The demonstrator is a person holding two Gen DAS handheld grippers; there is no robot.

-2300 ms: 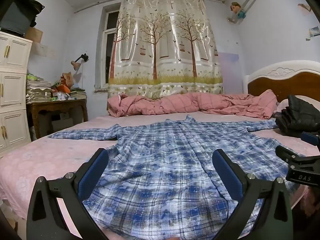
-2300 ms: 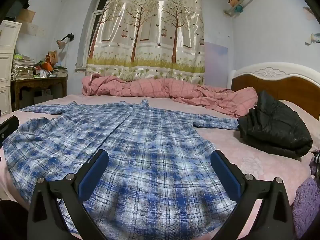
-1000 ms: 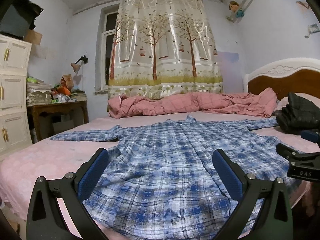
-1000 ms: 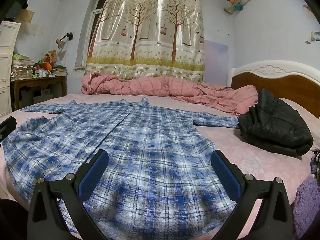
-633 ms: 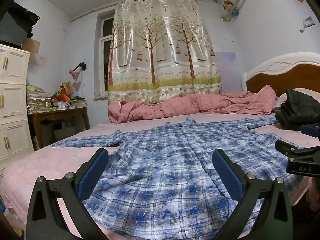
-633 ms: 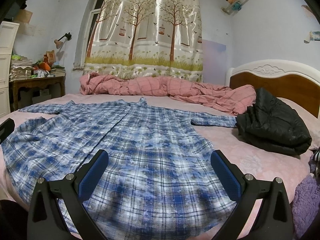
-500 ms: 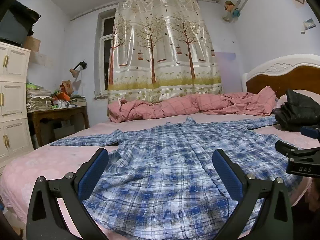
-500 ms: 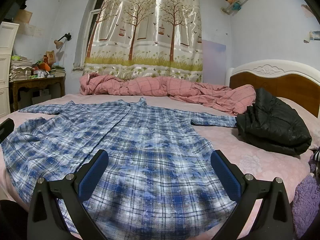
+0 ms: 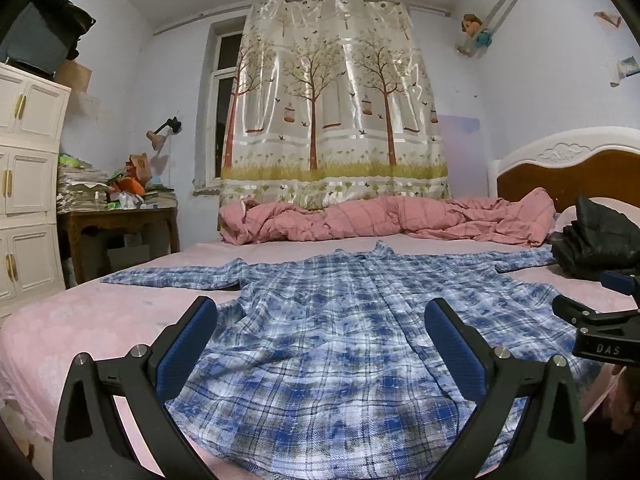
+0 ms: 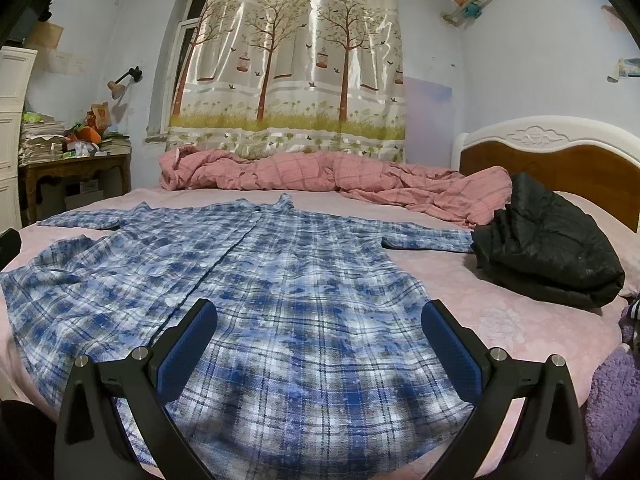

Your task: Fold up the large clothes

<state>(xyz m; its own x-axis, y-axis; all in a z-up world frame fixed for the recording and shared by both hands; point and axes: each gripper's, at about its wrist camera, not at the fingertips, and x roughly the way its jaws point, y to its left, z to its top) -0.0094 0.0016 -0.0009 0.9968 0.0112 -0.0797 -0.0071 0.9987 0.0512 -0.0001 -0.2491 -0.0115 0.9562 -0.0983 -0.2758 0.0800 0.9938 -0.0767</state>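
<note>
A large blue-and-white plaid shirt (image 9: pixel 340 320) (image 10: pixel 280 280) lies spread flat on the pink bed (image 9: pixel 100 320), collar toward the far side and both sleeves stretched out sideways. My left gripper (image 9: pixel 320 340) hovers open above the shirt's near hem, nothing between its blue pads. My right gripper (image 10: pixel 318 340) is open too, low over the hem on the shirt's right half. The right gripper's black body (image 9: pixel 596 332) shows at the right edge of the left wrist view.
A rumpled pink quilt (image 9: pixel 380 220) lies along the far side of the bed. A black jacket (image 10: pixel 548 256) sits by the wooden headboard (image 10: pixel 560 160). A purple fuzzy item (image 10: pixel 612 400) is at the near right. A cluttered wooden table (image 9: pixel 116 216) and white cabinet (image 9: pixel 28 200) stand left.
Both grippers have sunk slightly and tilted up, so the bed appears lower in view. The shirt has not moved and both grippers stay open.
</note>
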